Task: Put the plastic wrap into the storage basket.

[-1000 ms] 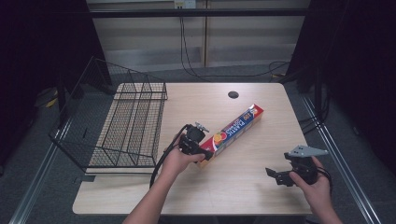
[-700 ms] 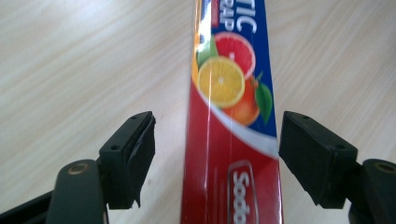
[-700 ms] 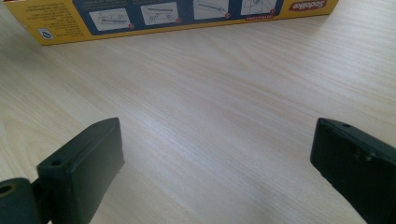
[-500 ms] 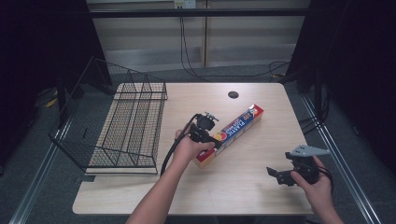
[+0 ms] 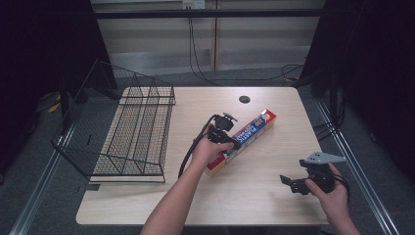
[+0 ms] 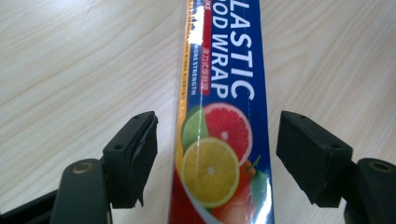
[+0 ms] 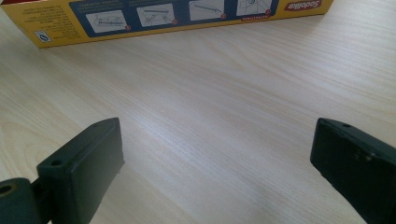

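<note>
A long plastic food wrap box (image 5: 252,129), blue and red with citrus fruit printed on it, lies diagonally on the wooden table (image 5: 254,205). My left gripper (image 5: 228,142) hovers over the box's near half. In the left gripper view its jaws stand open on either side of the box (image 6: 219,116), not touching it. My right gripper (image 5: 293,185) is held low at the table's near right, open, with bare wood between its jaws. The right gripper view (image 7: 215,172) shows the box's yellow side (image 7: 163,16) farther off.
A black wire basket (image 5: 134,132) stands on the left part of the table, its tall side hanging past the left edge. A dark round hole (image 5: 244,99) sits near the far edge. Bare tabletop lies between the box and the right gripper.
My left gripper has moved forward and to the right along the box, from its near end toward its middle. The right gripper has stayed put.
</note>
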`<state>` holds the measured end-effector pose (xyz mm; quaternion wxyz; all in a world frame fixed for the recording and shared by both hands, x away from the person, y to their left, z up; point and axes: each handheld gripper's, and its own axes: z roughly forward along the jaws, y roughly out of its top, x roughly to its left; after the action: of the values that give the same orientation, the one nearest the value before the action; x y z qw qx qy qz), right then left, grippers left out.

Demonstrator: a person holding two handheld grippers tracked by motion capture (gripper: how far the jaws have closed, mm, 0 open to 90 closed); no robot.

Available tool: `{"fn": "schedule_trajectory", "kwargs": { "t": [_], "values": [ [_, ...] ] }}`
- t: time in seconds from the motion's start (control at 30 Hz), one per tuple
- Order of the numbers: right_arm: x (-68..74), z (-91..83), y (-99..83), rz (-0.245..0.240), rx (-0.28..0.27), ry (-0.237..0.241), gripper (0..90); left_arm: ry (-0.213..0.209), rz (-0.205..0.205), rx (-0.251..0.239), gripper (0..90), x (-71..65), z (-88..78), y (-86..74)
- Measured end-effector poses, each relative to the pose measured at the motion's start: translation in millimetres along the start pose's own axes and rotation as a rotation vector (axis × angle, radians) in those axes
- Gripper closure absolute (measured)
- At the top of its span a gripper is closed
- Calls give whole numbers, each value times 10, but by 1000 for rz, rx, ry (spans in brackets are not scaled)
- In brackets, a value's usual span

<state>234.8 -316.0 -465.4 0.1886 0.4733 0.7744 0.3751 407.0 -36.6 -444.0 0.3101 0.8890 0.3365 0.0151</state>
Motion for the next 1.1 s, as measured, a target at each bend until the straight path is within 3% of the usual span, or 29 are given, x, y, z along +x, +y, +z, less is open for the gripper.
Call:
{"fn": "schedule_trajectory", "kwargs": {
  "t": [0.17, 0.33, 0.43, 0.63, 0.73, 0.83, 1.0, 1.1],
  "values": [
    [-10, -5, 0, -4, 1, 6, 24, -7, -2, -2, 293, -20, 83, 53],
    [-7, -7, 2, -5, 0, 7, 25, -4, 0, 30, 299, -24, 157, 76],
    [-7, -10, 4, -5, -1, 7, 25, -4, -22, 39, 296, -24, 188, 77],
    [-8, -8, 7, -4, -7, 3, 25, 38, -6, 102, 377, -37, 201, 114],
    [-6, -10, 9, -3, -9, 2, 25, 71, 44, 154, 401, -107, 169, 146],
    [-3, -10, 10, -2, -7, 4, 25, 46, 52, 191, 412, -136, 146, 150],
    [-5, -24, 15, 2, -12, 7, 25, -17, 7, 231, 432, -162, 65, 129],
    [-5, -27, 16, 0, -14, 7, 24, -22, -12, 226, 439, -163, -11, 134]
  ]
}}
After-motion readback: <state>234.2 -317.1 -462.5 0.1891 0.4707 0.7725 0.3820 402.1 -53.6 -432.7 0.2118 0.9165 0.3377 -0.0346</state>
